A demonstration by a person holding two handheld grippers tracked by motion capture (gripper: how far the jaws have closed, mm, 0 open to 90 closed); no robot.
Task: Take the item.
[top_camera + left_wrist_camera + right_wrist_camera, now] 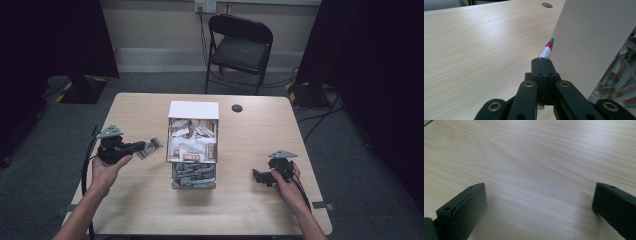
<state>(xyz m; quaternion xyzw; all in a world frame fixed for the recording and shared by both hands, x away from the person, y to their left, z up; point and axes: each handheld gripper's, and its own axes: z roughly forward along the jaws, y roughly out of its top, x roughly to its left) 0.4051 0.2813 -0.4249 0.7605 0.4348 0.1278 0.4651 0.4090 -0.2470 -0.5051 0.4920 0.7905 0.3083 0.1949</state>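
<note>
**Sachet pinched beside the box**

Black jaws of the left gripper (pixel 543 65) were pressed together on a small paper sachet (pixel 547 50), its red and green end poking out toward twelve o'clock, just beside the white box wall (pixel 589 42). It looked light, thin and floppy, best held by its flat end. At four o'clock from the box, the right gripper (pixel 537 202) rested with jaws spread over bare table (pixel 536 157).
</note>
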